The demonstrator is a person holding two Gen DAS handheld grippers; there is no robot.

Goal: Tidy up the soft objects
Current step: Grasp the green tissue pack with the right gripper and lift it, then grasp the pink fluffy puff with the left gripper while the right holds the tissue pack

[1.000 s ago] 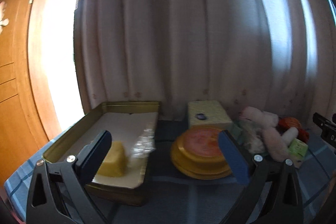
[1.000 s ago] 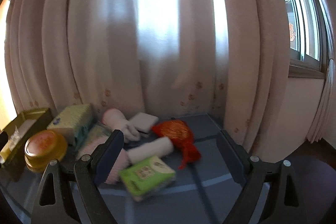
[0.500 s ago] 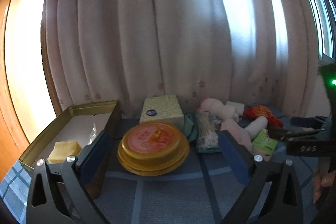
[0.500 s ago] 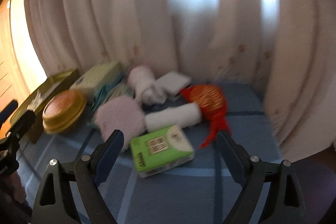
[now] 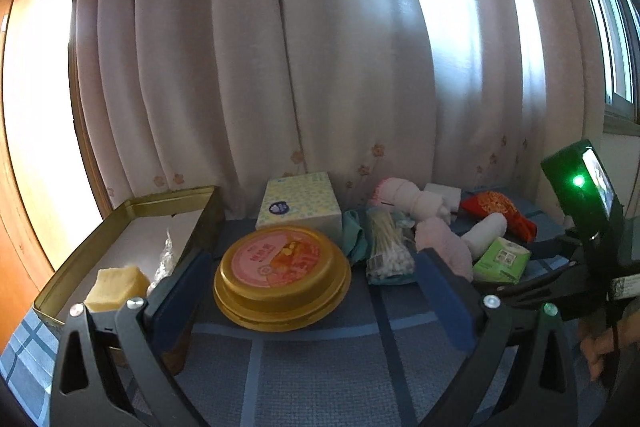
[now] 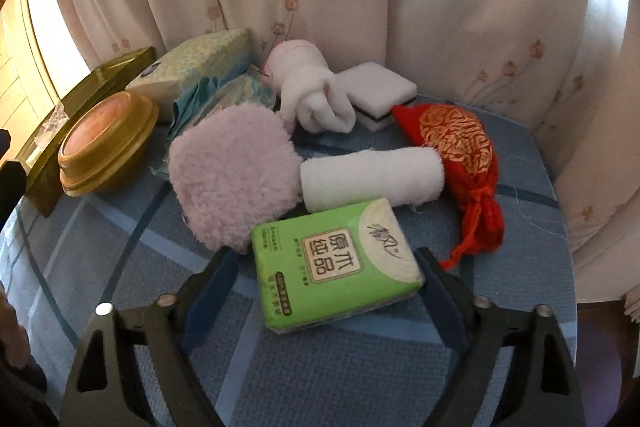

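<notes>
Your right gripper [image 6: 326, 293] straddles the green tissue pack [image 6: 336, 263] at the near edge of the pile; its jaws have just been closing, not yet pressing it. Your left gripper [image 5: 312, 297] hangs wide open and empty beside the gold tin [image 5: 132, 205], ready to receive.

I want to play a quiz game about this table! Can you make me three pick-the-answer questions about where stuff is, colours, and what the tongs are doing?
1. Where is the yellow sponge?
A in the gold tin
B on the tissue box
C under the towel

2. What colour is the tissue pack?
A red
B green
C blue

3. The right tongs are:
A squeezing the pack
B open around the pack
C holding a towel

Answers: 1 A, it lies inside the gold tin. 2 B, its wrapper is green. 3 B, gaps show beside both pads.
</notes>
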